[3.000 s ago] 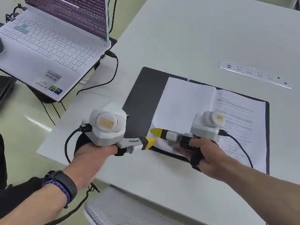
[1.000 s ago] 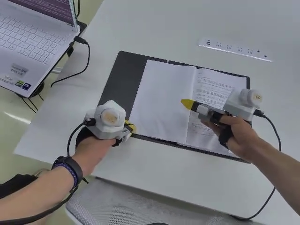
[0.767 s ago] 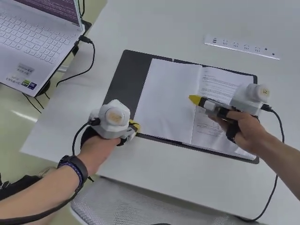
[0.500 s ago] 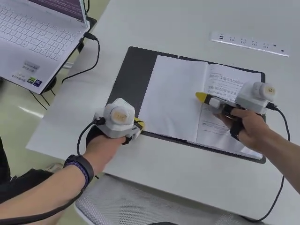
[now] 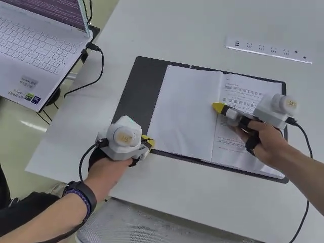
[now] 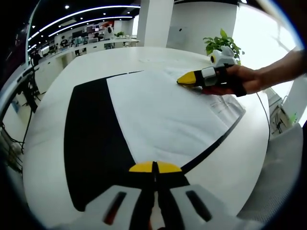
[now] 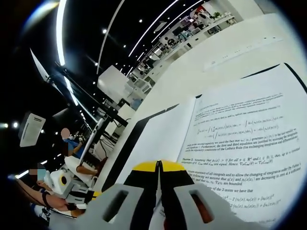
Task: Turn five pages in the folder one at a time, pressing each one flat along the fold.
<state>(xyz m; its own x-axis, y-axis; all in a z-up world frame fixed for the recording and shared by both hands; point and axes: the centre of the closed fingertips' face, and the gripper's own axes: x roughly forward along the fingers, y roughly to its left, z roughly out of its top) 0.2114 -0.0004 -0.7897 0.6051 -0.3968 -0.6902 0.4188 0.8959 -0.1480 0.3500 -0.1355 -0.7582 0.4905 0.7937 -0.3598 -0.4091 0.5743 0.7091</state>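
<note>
Resting: right hand-held gripper (image 5: pixel 218 107) closed, tip on page beside the fold | left hand-held gripper (image 5: pixel 147 141) closed at folder (image 5: pixel 136 91) near edge

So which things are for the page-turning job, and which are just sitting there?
For the job:
black folder
blank turned page
printed page
left gripper, shut at the folder's near edge
right gripper, shut, tip by the fold

Just lying about:
laptop
power strip

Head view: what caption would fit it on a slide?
Right gripper, jaws shut, sits on the open folder at its fold; left gripper rests at its near edge.
</note>
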